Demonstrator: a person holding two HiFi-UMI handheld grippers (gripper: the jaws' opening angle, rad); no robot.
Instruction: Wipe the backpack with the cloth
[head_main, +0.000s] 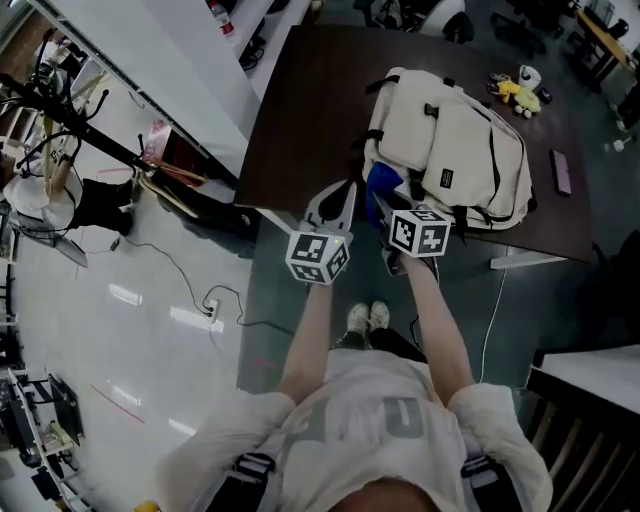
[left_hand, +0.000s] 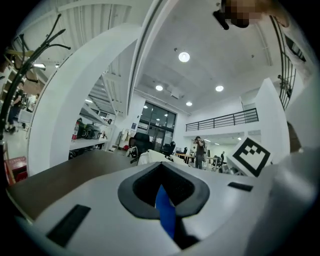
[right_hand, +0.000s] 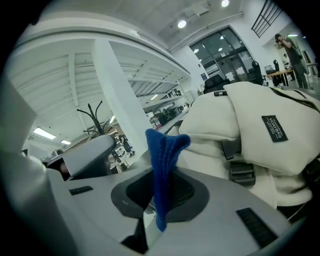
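The cream fabric backpack (head_main: 470, 150) lies on the dark brown tabletop (head_main: 300, 110), just ahead of both claws. The blue knitted cloth (right_hand: 162, 160) stands upright, pinched in the right claw (right_hand: 156, 200), touching the backpack's near edge. The left claw (left_hand: 167, 212), just beside the right one, pinches a blue fold of the same cloth.

The cloth (right_hand: 162, 160) is bright blue between the grey fingers (right_hand: 149, 229) of the right gripper (right_hand: 159, 197). Beyond them is a cream backpack (right_hand: 235, 107) with black straps, on a dark brown surface (head_main: 300, 120).
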